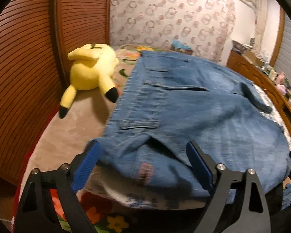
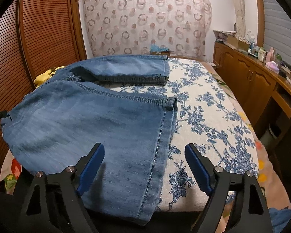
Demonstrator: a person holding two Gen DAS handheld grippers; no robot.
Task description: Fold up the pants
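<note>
Your left claw (image 1: 143,165) is spread wide with nothing between its blue pads, hovering over the waistband end of the faded blue denim pants (image 1: 194,104), which lie flat on the bed straight ahead of it. Your right claw (image 2: 144,165) is likewise wide open and holding nothing, poised above the near leg hem, with the pants (image 2: 91,120) ahead and to its left. The far leg lies apart from the near one, the blue-flowered white bedspread (image 2: 203,104) showing between them. A yellow plush toy with black-tipped ears (image 1: 91,71) rests ahead-left of your left claw, just beside the pants. A wooden cabinet (image 2: 248,77) cluttered with bottles runs along your right claw's right side.
</note>
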